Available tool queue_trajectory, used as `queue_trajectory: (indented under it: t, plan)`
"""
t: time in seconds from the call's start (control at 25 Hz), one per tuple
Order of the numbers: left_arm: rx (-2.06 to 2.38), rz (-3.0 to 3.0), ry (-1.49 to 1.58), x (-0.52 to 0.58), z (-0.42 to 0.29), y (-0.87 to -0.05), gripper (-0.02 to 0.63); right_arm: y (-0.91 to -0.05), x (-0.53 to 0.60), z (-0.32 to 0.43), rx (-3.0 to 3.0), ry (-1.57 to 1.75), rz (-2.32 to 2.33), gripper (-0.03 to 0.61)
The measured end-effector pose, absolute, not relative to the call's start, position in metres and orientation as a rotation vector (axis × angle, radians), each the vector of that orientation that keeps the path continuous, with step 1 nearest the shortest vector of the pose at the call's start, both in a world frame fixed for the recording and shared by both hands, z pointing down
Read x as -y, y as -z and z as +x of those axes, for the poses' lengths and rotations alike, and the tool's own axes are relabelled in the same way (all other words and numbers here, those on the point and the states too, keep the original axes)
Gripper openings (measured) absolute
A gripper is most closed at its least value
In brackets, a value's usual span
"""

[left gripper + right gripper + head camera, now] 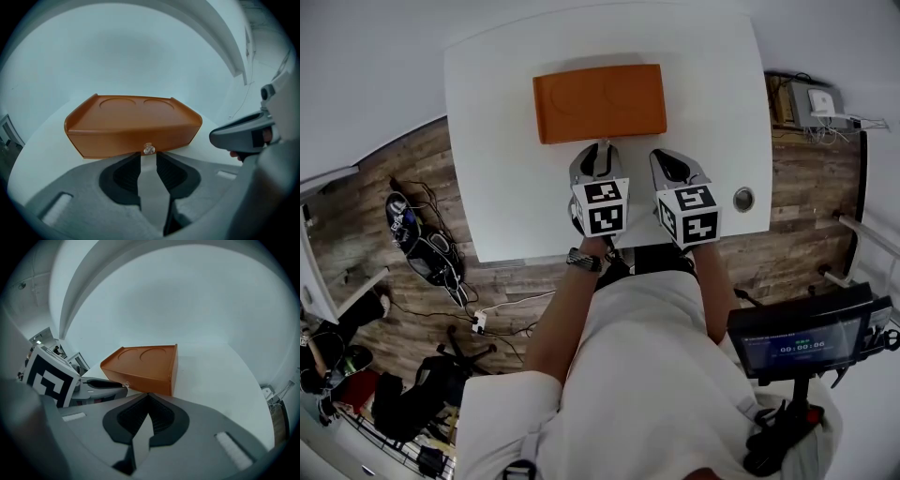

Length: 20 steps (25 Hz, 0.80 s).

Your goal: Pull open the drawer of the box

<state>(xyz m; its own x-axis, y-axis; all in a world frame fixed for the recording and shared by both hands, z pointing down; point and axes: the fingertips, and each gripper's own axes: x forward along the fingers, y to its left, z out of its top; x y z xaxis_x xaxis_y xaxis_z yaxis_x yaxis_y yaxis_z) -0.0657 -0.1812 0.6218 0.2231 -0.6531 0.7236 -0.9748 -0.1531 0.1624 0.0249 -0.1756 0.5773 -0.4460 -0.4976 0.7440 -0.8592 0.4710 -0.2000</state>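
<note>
White counter [506,141], head view. Orange box [600,101] lies flat toward 12 o'clock on the counter, long side facing the person, with two shallow round recesses in its top. The drawer front [131,143] looks flush with the box, and a small clear knob [149,149] sits at the middle of its lower edge. Left gripper [605,143] is at the box's 6 o'clock, nose right up to the front face. In the left gripper view its fingers [136,166] are spread with a bare gap between them. The knob stands just past the tips, in line with the gap, and no pad presses on it. Right gripper [661,155] is at 3 o'clock of the left one, near the box's 5 o'clock corner and clear of it. In the right gripper view its fingers [157,416] are pressed together at the tips with nothing between them, pointing at the box's near right corner [172,376]. A marker cube [602,206] rides on each gripper. A round metal fitting [743,199] is set in the counter at 4 o'clock of the box, well apart from it. Wood floor [403,178] shows on both sides of the counter, and a small screen [802,342] at 4 o'clock of the frame.
</note>
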Motion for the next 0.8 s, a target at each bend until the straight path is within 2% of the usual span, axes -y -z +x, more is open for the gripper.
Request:
queue_trajectory:
  t: [0.08, 0.16, 0.8]
  plan:
    - [1.487, 1.881, -0.653, 0.1811, -0.0653, -0.6228, 0.108, -0.5779, 0.1742, 0.0264, 2.108, -0.767, 1.119, 0.002]
    - [1.476, 1.879, -0.632, 0.1821, -0.0639, -0.6223, 0.149, -0.5782, 0.1746, 0.0285, 2.108, -0.764, 1.122, 0.002]
    - [1.508, 1.822, -0.621, 0.1878, -0.0717, -0.6183, 0.130, -0.5815, 0.1705, 0.0299, 2.089, -0.764, 1.106, 0.002]
